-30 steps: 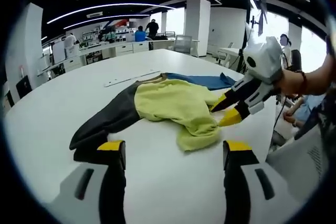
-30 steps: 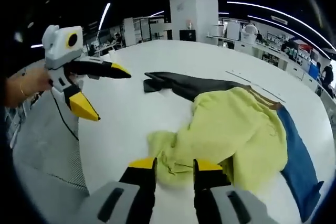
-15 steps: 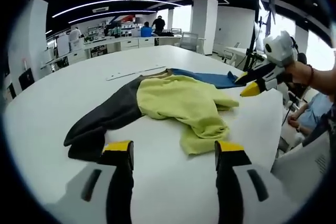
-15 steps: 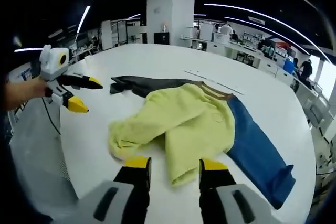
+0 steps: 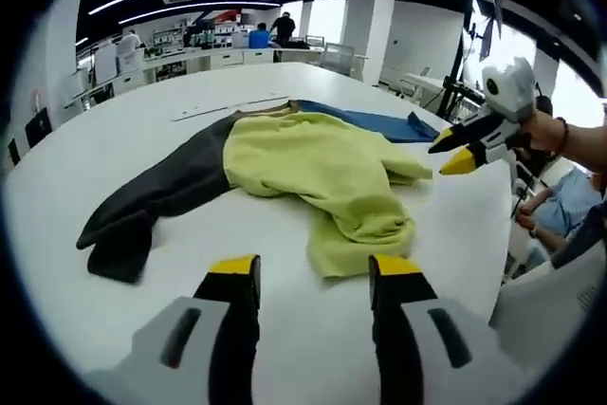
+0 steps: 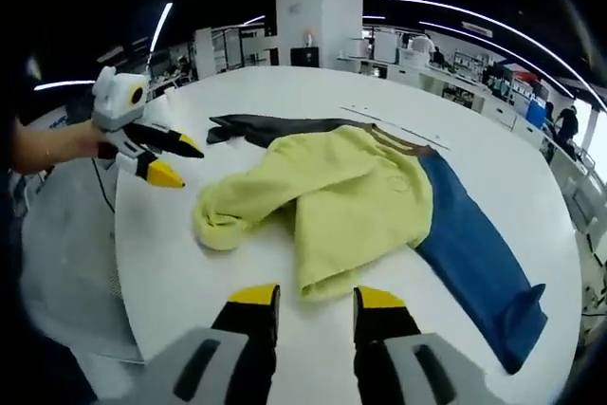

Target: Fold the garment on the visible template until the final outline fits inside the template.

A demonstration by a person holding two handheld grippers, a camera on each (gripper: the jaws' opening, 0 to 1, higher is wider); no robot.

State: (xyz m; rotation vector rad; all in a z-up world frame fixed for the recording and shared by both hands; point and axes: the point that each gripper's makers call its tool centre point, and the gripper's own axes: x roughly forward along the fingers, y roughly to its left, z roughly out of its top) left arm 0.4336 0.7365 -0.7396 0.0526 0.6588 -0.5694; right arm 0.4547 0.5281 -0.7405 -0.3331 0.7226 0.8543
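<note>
My left claw (image 5: 313,277) stands open over the table (image 5: 142,139), jaws parted with nothing between them, pointing at the near yellow hem. My right claw (image 6: 308,299) is likewise parted and empty, its tips just short of the same hem. From the left gripper view I see that right claw off to the side, in the air beside the garment, jaws a little apart.

The garment (image 5: 313,173) lies in the middle of the table, not yet folded tidily. Its yellow body (image 6: 341,196) is rumpled and doubled over on itself, with a grey sleeve (image 5: 152,206) stretched out one way and a blue sleeve (image 6: 474,253) the other. A thin pale strip (image 5: 228,106) lies on the table past the collar. I take it for part of the template, though I cannot tell its full outline.

I see these risks:
- The yellow cloth is bunched in layers near my tips, so a pinch there may take one layer too many or too few and drag the pile instead of turning it.
- The blue cuff reaches near the table edge, and a careless pull could send it over and out of the workspace.
- Both sleeves stick out far, so folding the body first may leave them outside the outline.
- With the template hard to read, I may fold off its line.
</note>
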